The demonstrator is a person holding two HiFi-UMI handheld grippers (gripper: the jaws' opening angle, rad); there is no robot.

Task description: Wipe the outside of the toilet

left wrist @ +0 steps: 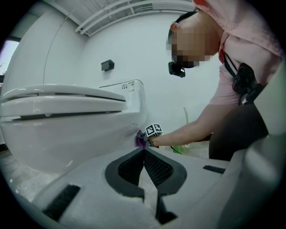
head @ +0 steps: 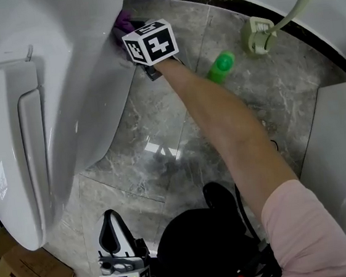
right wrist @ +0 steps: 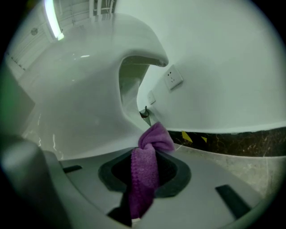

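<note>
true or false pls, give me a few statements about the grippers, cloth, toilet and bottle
1. The right gripper presses a purple microfibre cloth against the side of the white ceramic toilet. True.
2. The left gripper has its fingers clamped on a sponge. False: they are together with nothing between them, and the gripper is held low, away from the toilet.
3. The green plastic bottle sits on the toilet's lid. False: it is on the grey stone floor, beside the person's forearm.
4. The lid is down. True.
</note>
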